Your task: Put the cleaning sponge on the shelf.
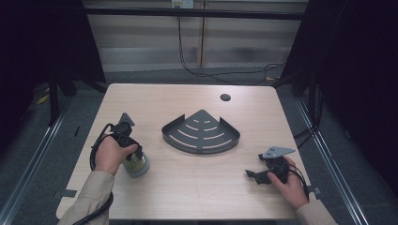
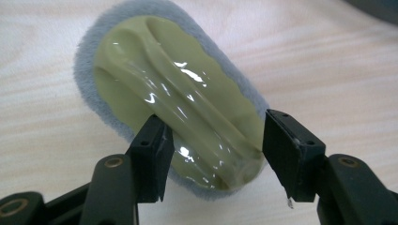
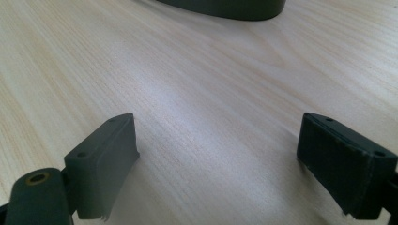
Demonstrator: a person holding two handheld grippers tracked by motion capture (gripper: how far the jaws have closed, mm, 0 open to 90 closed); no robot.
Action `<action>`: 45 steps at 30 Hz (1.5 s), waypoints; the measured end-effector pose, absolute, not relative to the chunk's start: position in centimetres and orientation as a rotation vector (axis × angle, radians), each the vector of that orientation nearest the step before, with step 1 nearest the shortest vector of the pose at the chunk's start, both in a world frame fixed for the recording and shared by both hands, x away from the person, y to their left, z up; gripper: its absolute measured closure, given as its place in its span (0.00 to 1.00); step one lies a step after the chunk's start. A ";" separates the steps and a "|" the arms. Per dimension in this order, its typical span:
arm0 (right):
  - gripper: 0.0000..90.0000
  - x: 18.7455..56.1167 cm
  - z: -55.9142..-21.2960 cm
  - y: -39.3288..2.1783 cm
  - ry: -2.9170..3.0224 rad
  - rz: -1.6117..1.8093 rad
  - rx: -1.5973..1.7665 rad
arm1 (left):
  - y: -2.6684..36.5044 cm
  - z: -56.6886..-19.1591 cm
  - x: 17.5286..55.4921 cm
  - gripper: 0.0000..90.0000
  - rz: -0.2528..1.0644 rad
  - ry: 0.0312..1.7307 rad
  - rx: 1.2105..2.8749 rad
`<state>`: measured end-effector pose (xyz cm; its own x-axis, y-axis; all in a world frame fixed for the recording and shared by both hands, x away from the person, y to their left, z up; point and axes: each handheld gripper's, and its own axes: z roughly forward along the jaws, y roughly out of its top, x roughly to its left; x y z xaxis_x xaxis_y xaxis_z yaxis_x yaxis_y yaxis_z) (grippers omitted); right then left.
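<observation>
Left tongs [image 2: 216, 154] point down, straddling the brush [image 2: 178, 108].

One table [image 1: 187, 187] bears one dark corner rack [image 1: 201, 132], one scrubbing pad [image 2: 178, 108], apparently, and two grippers [image 1: 127, 140] [image 1: 256, 174].

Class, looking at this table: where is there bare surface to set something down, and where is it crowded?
Bare: the table behind the corner shelf; the near middle between the scrub brush and the right gripper. Crowded: the left, where the left gripper straddles the brush.
</observation>
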<state>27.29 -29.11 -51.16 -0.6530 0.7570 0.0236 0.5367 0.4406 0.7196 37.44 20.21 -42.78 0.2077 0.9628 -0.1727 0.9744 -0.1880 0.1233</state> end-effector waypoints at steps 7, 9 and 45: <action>0.13 27.3 -51.2 -29.1 2.396 1.036 1.112 | 20.1 -42.6 37.7 0.76 -0.055 1.855 2.338; 0.13 27.3 -51.2 -29.1 2.395 1.032 1.113 | 20.2 -42.3 37.7 0.78 -0.023 1.832 2.377; 0.13 27.3 -51.2 -29.1 2.393 1.037 1.111 | 15.0 -34.4 41.5 0.79 -0.005 1.495 2.548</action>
<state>27.30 -29.10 -51.17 -0.6532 0.7567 0.0254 0.5361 0.4386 0.7212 41.51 15.00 -34.41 0.4924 0.8649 -0.0969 0.8655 -0.4749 0.1589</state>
